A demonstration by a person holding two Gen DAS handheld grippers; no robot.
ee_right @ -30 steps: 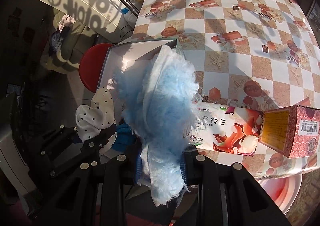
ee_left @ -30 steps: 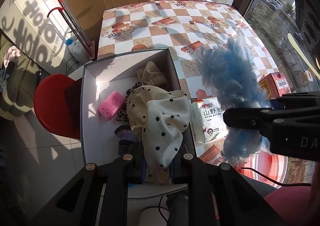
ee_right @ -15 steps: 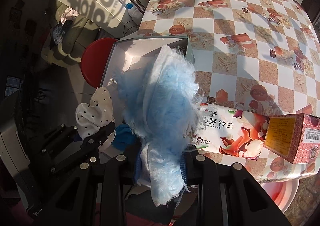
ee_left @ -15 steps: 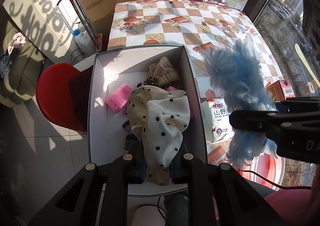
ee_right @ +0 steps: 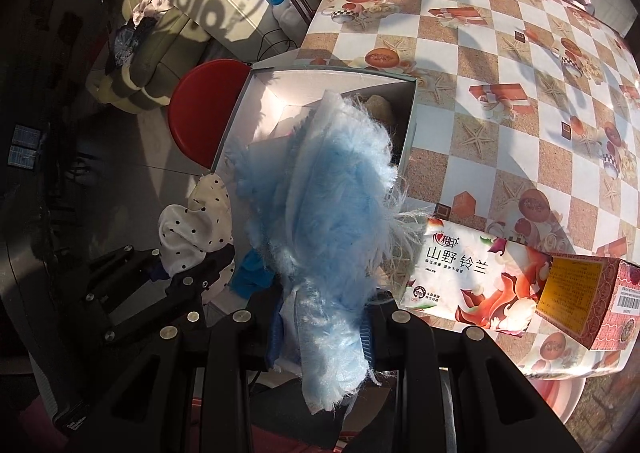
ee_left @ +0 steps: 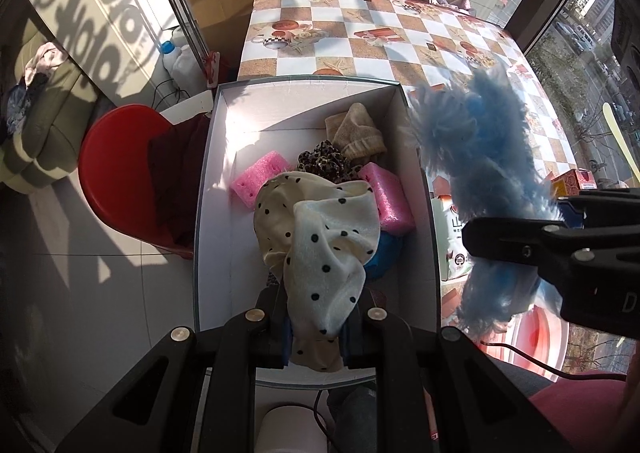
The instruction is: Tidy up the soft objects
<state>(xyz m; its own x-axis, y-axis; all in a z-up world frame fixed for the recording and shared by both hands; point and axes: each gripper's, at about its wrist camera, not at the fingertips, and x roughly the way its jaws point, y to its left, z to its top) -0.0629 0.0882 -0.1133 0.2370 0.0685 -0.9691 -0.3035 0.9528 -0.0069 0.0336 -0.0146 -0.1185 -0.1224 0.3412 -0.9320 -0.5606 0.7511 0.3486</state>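
The left hand-held gripper [ee_left: 316,327] is clamped on a cream cloth with black polka dots [ee_left: 320,249], which hangs above the near half of an open white cardboard box [ee_left: 212,189]. Inside the box lie two pink sponges [ee_left: 260,177], a leopard-print fabric piece [ee_left: 322,164], a beige knitted item [ee_left: 356,133] toward the far right corner, and a blue item [ee_left: 384,255] partly hidden under the cloth. The right hand-held gripper [ee_right: 322,327] is closed on a fluffy light-blue duster cloth [ee_right: 328,213], held over the box's right wall. The box sits at the left edge of the surface [ee_right: 500,65], which is covered with a checkered oilcloth. A floral tissue pack [ee_right: 464,277] lies just right of the box, with a red carton [ee_right: 588,301] against its right end. A red stool [ee_left: 116,173] stands on the floor left of the box.
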